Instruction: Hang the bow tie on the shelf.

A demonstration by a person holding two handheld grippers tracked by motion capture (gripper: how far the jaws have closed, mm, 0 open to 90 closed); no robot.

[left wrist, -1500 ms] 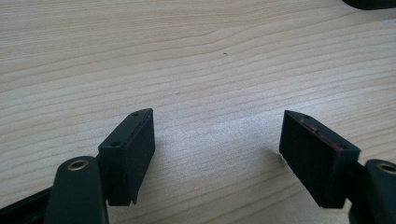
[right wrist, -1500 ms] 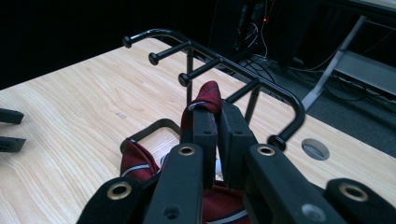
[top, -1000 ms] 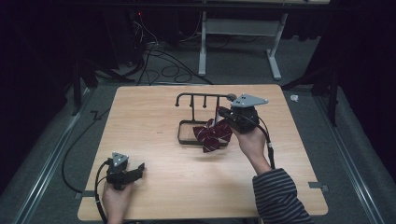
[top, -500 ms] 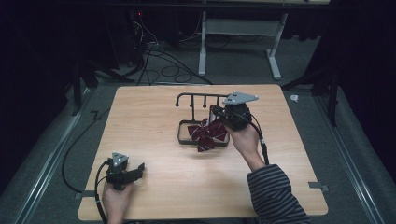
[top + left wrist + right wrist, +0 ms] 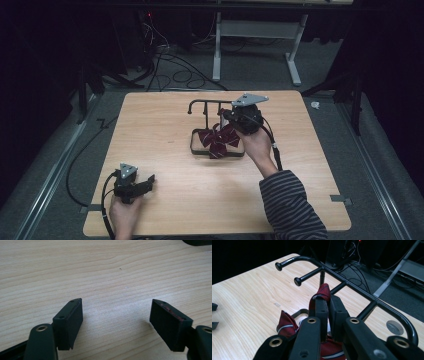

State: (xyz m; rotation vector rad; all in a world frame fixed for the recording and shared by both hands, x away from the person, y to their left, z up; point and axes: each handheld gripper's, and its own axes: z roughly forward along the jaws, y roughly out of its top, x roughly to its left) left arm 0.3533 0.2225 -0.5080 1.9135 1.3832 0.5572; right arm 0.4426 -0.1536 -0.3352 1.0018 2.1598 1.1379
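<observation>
- Under everything lies the wooden table [image 5: 165, 125], and the black metal rack [image 5: 204, 106] stands near its middle, a little toward the far edge.
- Right of the rack, the person's right forearm, in a striped sleeve [image 5: 292, 207], reaches in from the near edge of the table and angles up toward the rack's hooked top bar.
- Well apart from the rack, by the table's near left corner, the left hand sits low over the wood, and its left gripper [image 5: 116, 321] has its jaws spread wide with bare table between them.
- At the rack's right end, the right gripper [image 5: 229, 116] is clamped on the dark red striped tie [image 5: 323, 291].
- From that pinched fold just under the bar, the tie's loose cloth [image 5: 218, 140] bunches over the rack's base frame.
</observation>
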